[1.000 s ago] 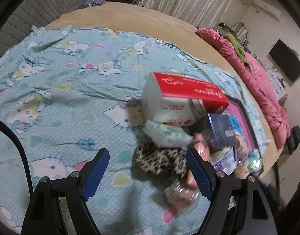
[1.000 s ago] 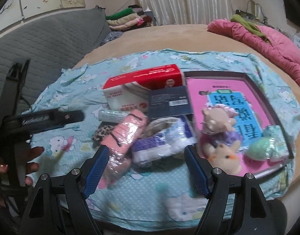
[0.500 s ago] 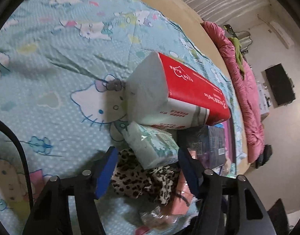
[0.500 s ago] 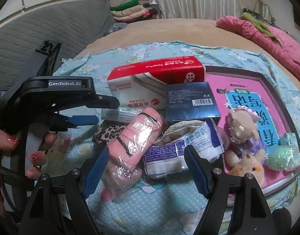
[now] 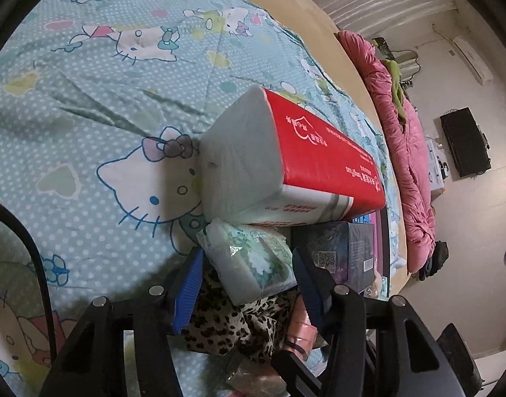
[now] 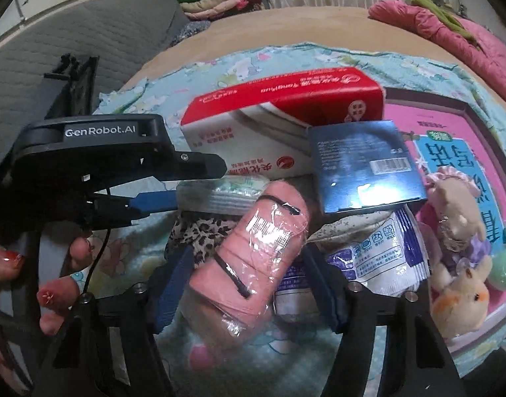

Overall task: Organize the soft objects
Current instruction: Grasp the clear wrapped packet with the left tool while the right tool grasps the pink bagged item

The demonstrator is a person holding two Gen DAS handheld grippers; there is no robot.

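Observation:
A pile of soft goods lies on a Hello Kitty sheet [image 5: 87,99]. My left gripper [image 5: 248,286] straddles a small green-and-white tissue pack [image 5: 253,261]. Its jaws are closing and the pads stand just beside the pack. Leopard-print fabric [image 5: 233,327] lies under it. My right gripper [image 6: 248,292] straddles a pink plastic-wrapped roll [image 6: 253,258]. Its jaws are closing too, with small gaps left at both pads. In the right wrist view the left gripper [image 6: 200,183] reaches in from the left toward the tissue pack [image 6: 220,195], held by a person's hand [image 6: 64,284].
A big red-and-white tissue pack [image 5: 286,172] and a dark blue box [image 6: 365,168] sit just behind. A white-and-blue wipes pack [image 6: 378,254], plush toys [image 6: 458,264] and a pink book [image 6: 451,152] lie to the right. A pink quilt [image 5: 408,152] runs along the bed's far edge.
Both grippers came down and closer to the pile and narrowed their jaws. The left came around the small tissue pack, the right around the pink roll.

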